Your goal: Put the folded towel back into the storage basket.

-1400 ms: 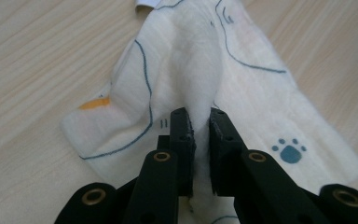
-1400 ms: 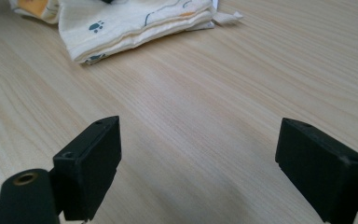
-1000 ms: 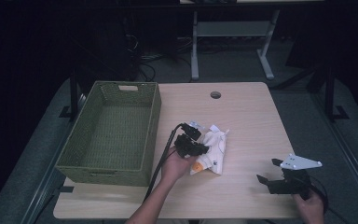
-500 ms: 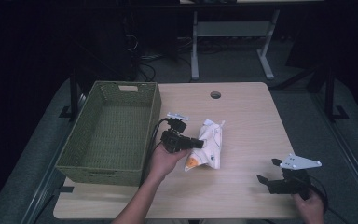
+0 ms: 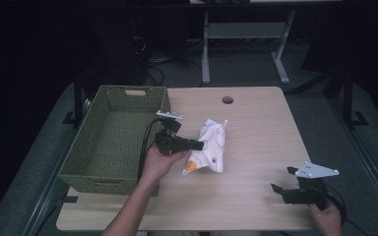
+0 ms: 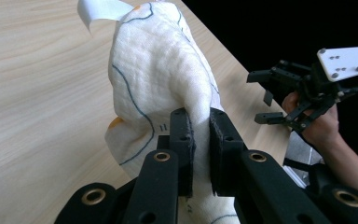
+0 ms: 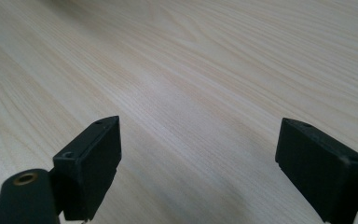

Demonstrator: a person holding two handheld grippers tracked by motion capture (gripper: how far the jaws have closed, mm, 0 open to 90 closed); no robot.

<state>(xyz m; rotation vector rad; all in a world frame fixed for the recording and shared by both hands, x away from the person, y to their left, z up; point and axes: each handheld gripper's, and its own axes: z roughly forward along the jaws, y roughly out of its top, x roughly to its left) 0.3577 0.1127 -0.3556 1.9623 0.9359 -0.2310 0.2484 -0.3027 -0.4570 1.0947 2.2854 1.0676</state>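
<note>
Left gripper (image 6: 199, 126): jaws clamped on a fold of the white cloth (image 6: 158, 79), apparently lifted partly off the table (image 5: 256, 128). Green basket (image 5: 113, 137) just behind the gripper holds nothing; any transfer remains undone. Farther off, right gripper (image 7: 198, 158) idle, jaws wide apart.

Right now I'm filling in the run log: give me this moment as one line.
left tongs: shut on white cloth | cloth: on table, beside green basket | right tongs: open, near table's front right, nothing between them
</note>
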